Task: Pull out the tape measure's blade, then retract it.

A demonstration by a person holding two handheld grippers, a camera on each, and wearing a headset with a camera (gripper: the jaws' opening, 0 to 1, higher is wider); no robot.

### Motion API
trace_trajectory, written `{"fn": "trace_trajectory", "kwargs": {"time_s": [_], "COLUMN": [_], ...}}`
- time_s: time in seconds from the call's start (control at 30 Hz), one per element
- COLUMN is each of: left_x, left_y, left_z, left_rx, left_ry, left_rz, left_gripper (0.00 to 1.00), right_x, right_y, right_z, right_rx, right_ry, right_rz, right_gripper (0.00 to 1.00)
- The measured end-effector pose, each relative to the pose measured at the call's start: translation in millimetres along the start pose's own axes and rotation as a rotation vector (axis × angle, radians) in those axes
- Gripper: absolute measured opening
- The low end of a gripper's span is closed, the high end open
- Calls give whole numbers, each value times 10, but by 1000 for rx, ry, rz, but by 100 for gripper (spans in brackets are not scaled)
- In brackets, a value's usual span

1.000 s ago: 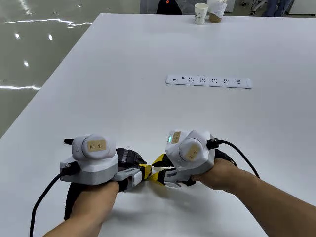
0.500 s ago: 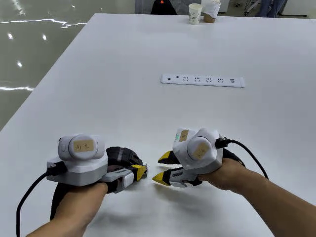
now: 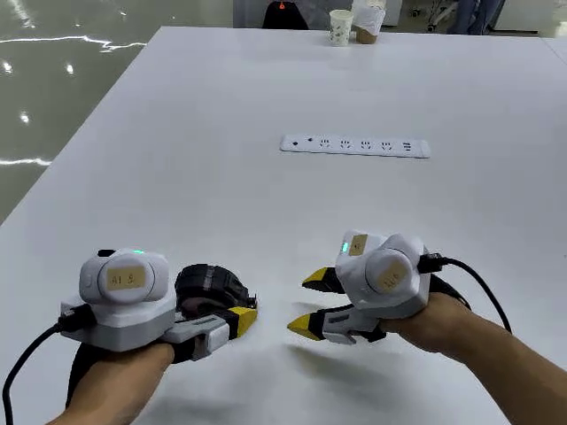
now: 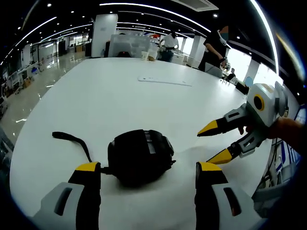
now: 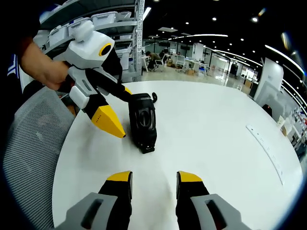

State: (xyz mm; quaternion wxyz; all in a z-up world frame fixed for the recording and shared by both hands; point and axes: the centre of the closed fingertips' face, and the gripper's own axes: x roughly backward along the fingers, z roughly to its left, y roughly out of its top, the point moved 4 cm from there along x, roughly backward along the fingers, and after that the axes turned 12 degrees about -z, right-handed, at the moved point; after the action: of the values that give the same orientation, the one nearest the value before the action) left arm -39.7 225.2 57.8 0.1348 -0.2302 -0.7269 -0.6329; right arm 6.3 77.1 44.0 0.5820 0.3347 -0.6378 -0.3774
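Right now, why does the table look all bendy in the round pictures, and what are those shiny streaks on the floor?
In the left gripper view, a fisheye lens bows the table edge into a curve. In the right gripper view, the same distortion bends the straight power strip. In the head view, lines stay straight, and the streaks are ceiling lights glaring off the glossy floor.

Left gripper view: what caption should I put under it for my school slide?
Black tape measure on the white table just ahead of the open left gripper, open right gripper facing it.
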Motion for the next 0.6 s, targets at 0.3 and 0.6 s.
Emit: {"fn": "trace_trajectory", "kwargs": {"time_s": [0.3, 0.6], "left_x": [58, 117], "left_y": [-43, -52], "left_z": [-28, -19], "left_rx": [-43, -75], "left_ry": [-30, -58], "left_rz": [2, -23], "left_gripper": [80, 86], "right_x": [218, 414], "right_y": [-98, -181], "right_z": [33, 46], "right_rx": [-34, -82], "right_ry": [-54, -110], "right_rz": [-3, -16], "right_gripper": [39, 45]}}
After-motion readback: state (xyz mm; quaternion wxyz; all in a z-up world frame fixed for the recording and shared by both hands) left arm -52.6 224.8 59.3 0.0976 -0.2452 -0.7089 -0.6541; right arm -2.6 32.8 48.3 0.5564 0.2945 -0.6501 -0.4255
